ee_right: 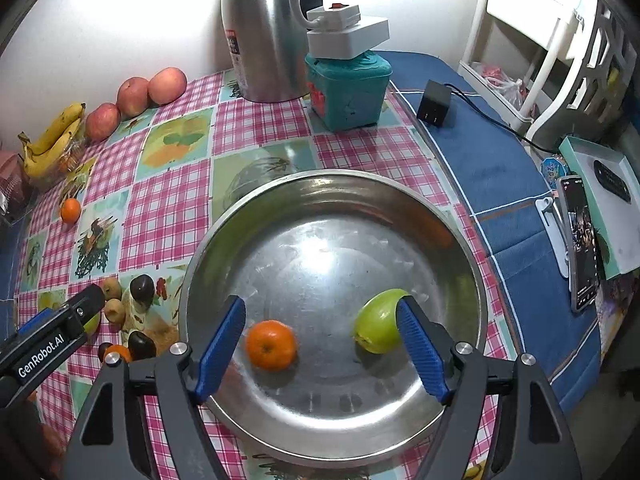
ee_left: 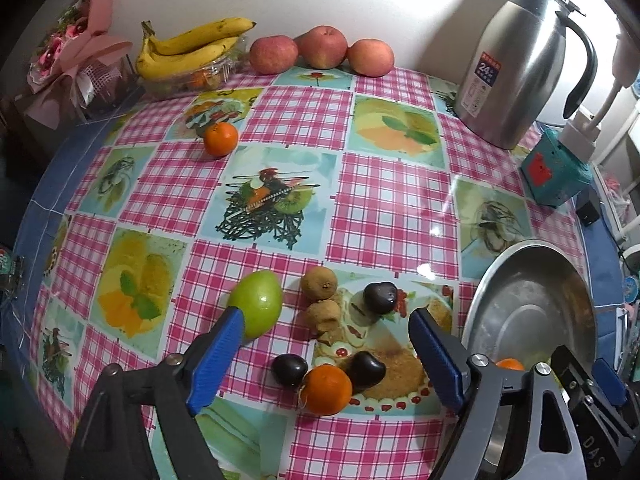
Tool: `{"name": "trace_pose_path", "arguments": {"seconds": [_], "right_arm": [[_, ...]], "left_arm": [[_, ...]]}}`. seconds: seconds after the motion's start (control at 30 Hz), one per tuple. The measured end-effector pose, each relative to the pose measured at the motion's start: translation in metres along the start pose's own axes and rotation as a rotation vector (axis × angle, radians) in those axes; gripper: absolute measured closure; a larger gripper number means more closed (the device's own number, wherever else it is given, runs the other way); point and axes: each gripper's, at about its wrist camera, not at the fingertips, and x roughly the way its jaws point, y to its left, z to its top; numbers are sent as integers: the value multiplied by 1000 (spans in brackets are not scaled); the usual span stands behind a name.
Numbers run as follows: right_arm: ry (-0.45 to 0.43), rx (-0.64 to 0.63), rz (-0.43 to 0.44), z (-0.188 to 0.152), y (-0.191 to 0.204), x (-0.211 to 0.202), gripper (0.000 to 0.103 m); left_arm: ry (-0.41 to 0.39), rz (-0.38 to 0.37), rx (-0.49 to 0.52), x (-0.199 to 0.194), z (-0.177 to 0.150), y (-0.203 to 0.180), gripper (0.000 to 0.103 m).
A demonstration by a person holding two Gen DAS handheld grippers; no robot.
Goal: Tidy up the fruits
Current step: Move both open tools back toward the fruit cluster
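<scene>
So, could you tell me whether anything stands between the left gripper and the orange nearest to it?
Nothing visible does. The left gripper is open above the cluster, and the orange lies bare between its fingers. Two dark fruits touch its sides, which could crowd the fingers as they close.

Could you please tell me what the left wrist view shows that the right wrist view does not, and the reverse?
Only the left wrist view shows the pink bouquet at the table's far corner.

Only the right wrist view shows the bowl's inside, with an orange and a green fruit lying in it, plus the phone and the white rack.

Both show the bowl, the flask, the three apples, the bananas and the loose fruit beside the bowl.
</scene>
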Motion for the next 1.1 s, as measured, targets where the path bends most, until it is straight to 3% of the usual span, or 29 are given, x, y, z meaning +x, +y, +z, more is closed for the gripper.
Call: {"name": "trace_pose_path", "arguments": {"seconds": [0.03,0.07,0.17,0.23,0.3,0.57,0.83,0.97,1.1], "right_arm": [[0,3,0,0,0,0,25],[1,4,-1,0,-1,0,25],[-7,6,3,0,-1,0,24],[-21,11,9,0,-1,-1,7],[-35,15,13,0,-1,-3,3],[-49,22,11,-1,-2,-5,3],[-78,30,45,-3,1,-12,3],[-96,40,70,-5,3,-17,3],[-106,33,40,-9,8,-19,3]], "left_arm": [[-7,-1,-6,0,0,2,10],[-13,-5,-9,-1,-1,3,0],[-35,-11,-23,-2,-1,7,0],[-32,-6,-33,-1,0,10,0],[-28,-3,-41,1,-1,12,0],[-10,-5,-43,4,-6,22,0],[-77,23,-2,-13,-9,35,0],[-96,-5,-10,-20,-11,46,0],[-100,-50,-11,-21,-13,54,0]]}}
